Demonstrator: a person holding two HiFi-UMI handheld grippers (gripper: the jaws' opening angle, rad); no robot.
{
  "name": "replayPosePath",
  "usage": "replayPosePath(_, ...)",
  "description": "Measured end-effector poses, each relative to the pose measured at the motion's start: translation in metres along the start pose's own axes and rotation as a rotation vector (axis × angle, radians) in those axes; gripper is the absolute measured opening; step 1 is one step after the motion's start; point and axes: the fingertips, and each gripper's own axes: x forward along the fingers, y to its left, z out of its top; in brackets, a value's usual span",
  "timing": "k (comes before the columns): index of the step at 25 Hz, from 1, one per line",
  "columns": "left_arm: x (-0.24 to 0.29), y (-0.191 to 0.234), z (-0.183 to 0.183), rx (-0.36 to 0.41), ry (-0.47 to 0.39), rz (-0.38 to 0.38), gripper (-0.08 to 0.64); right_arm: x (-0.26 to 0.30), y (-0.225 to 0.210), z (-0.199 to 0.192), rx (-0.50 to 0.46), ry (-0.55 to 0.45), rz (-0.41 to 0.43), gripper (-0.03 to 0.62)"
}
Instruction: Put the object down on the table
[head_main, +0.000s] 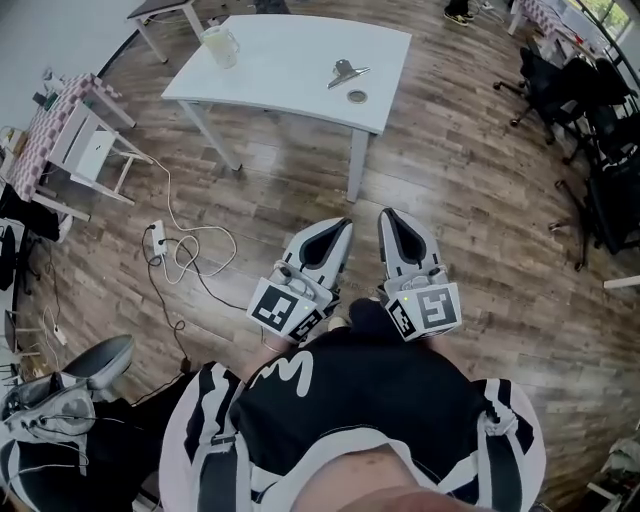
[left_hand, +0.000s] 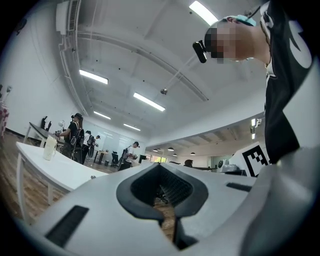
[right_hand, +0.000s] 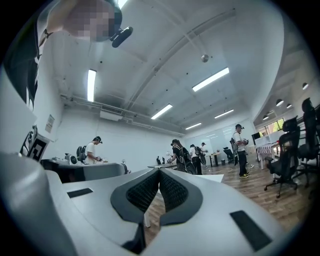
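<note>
- Left gripper (head_main: 343, 224): jaws together, empty, over the wooden floor (head_main: 470, 180).
- Right gripper (head_main: 389, 214): jaws together, empty, beside the left.
- Metal clip (head_main: 347, 72): lying on white bench (head_main: 290, 50), well apart from both.

Left gripper (head_main: 343, 227) and right gripper (head_main: 388, 216) point forward side by side, both closed and empty.

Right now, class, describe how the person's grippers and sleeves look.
Both the left gripper and right gripper have pale grey tapered shells with black ribbed pads. Each carries a cube of black-and-white square markers. The sleeves are black with white stripes.
</note>
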Motion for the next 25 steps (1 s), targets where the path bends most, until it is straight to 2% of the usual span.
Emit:
replayPosePath(2, -0.002, -0.003, 0.008, 0.022, -0.022, -0.003, 0.003, -0.001, 0.003, 0.005, -0.022, -0.003, 0.004, 0.017)
replayPosePath(8, -0.004, -0.009, 0.017, 0.023, -0.039, -0.013, 0.004, -0.006, 0.011, 0.015, -0.074, 0.002, 0.005, 0.017)
replayPosePath(25, -0.024, -0.016, 0.014, 0.014, -0.023, -0.014, 0.003, -0.018, 0.031, 0.009, -0.060, 0.014, 0.015, 0.017)
